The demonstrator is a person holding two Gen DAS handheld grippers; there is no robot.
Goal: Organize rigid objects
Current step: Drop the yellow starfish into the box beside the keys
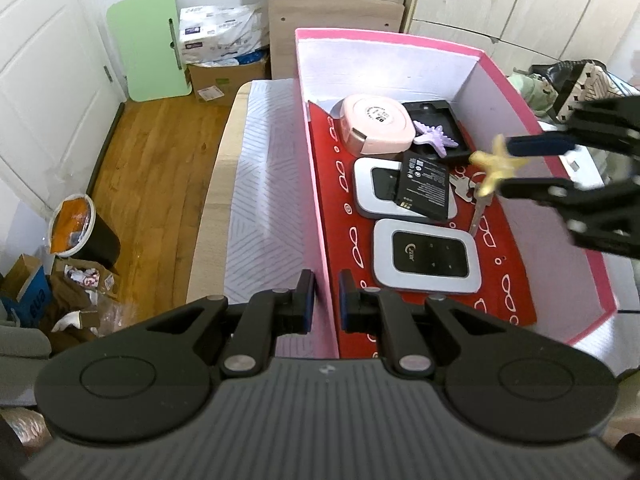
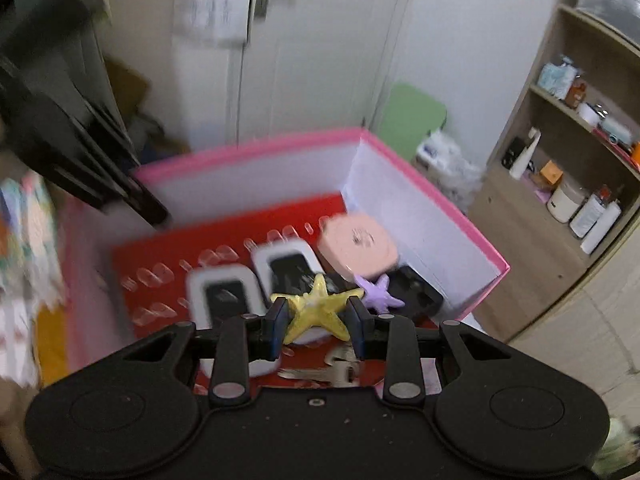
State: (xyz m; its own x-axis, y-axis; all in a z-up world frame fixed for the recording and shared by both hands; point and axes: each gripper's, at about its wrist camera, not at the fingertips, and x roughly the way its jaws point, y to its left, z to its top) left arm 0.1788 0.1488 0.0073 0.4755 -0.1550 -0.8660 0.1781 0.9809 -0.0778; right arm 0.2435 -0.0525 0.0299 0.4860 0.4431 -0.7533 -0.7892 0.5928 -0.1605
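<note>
Yellow starfish pinched in right claw above pink box interior.

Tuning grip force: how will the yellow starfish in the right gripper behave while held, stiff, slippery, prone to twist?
The yellow starfish likely stays stiff: its arms keep shape between the right gripper pads. It looks glossy, so possibly slippery. Pinched across narrow arms over the pink box, it may pivot; its small size suggests little weight.

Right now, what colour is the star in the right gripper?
Yellow star; clearest in the right wrist view.
</note>
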